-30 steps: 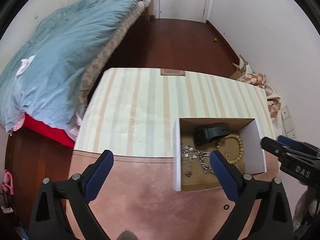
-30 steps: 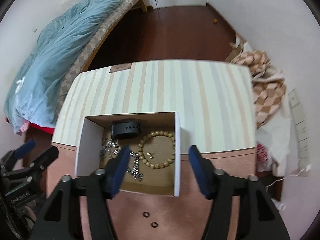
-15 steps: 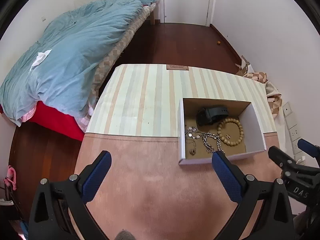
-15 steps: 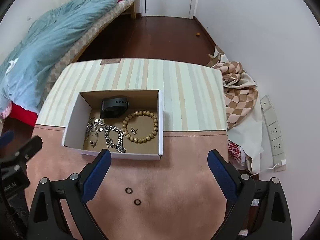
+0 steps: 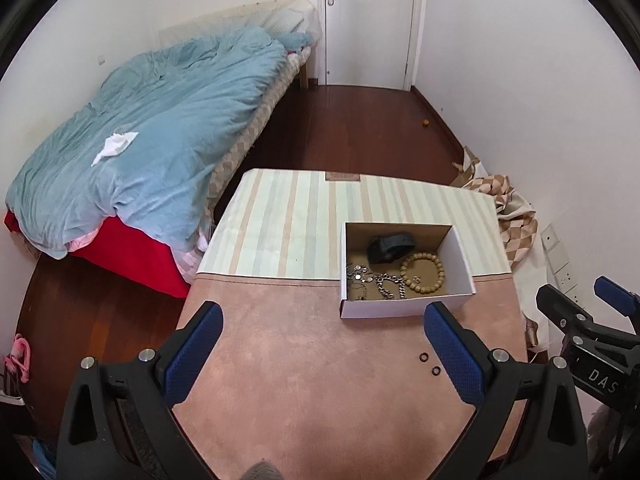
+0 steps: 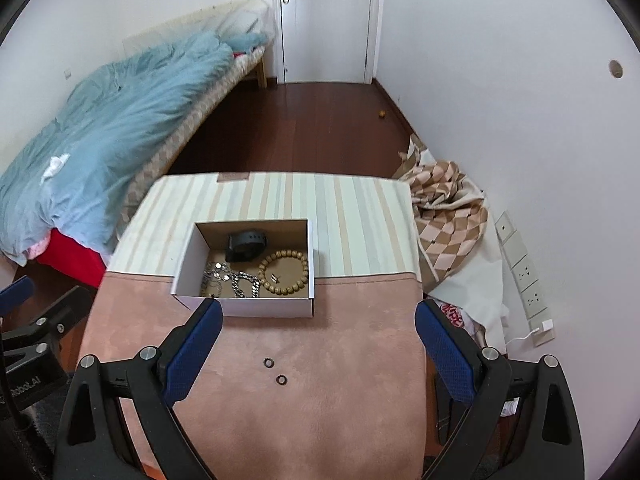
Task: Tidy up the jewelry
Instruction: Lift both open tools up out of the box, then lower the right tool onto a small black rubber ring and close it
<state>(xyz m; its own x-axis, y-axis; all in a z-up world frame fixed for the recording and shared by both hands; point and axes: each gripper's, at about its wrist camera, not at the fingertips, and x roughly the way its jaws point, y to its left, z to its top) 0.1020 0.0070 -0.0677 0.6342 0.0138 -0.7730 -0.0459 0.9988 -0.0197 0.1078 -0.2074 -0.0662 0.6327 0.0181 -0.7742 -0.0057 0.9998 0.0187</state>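
Jewelry mostly in white box (image 6: 244, 307) on worktop (image 6: 304, 420): bead bracelet (image 6: 284, 272), silver chains (image 6: 236, 280), black watch band (image 6: 246, 245). Two small dark rings (image 6: 268, 362) loose on pink cloth, near box front. Rings tiny, light, hard, prob slippery; pinch by rim, tips low to cloth. Chains floppy, may tangle. Left hand-held gripper (image 5: 324, 354) wide open, holds nothing. Right hand-held gripper (image 6: 318, 350) wide open too, above rings.

Home bedroom: bed (image 5: 168, 128) with blue duvet (image 6: 100, 120), wooden floor (image 5: 352, 128), door (image 6: 326, 20).
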